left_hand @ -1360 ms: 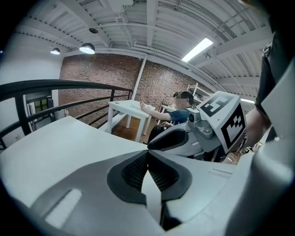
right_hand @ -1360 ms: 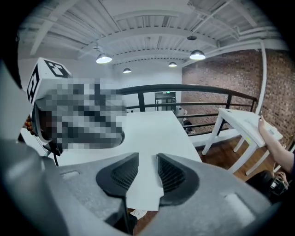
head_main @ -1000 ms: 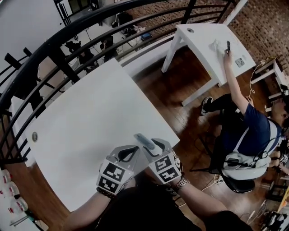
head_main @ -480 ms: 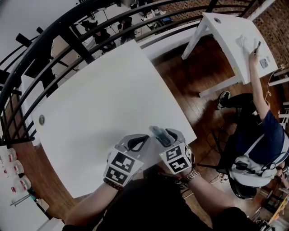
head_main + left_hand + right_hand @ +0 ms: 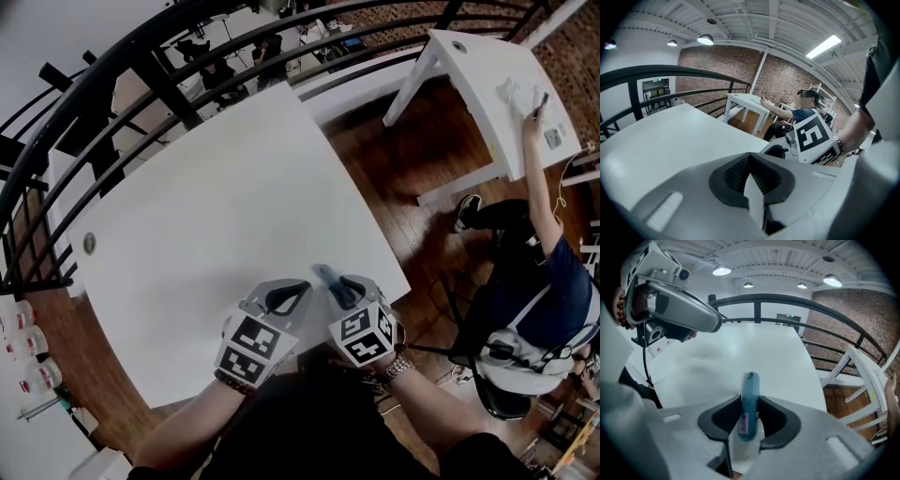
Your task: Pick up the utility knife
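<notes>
Grasp step: the knife [image 5: 749,401] is seated between the pads of the right tool [image 5: 750,414], whose jaws are closing on it, over the desk's [image 5: 206,216] near edge. Left tool [image 5: 752,174] is closed, nothing held. Next, grip to be firmed, then knife raised clear.
</notes>
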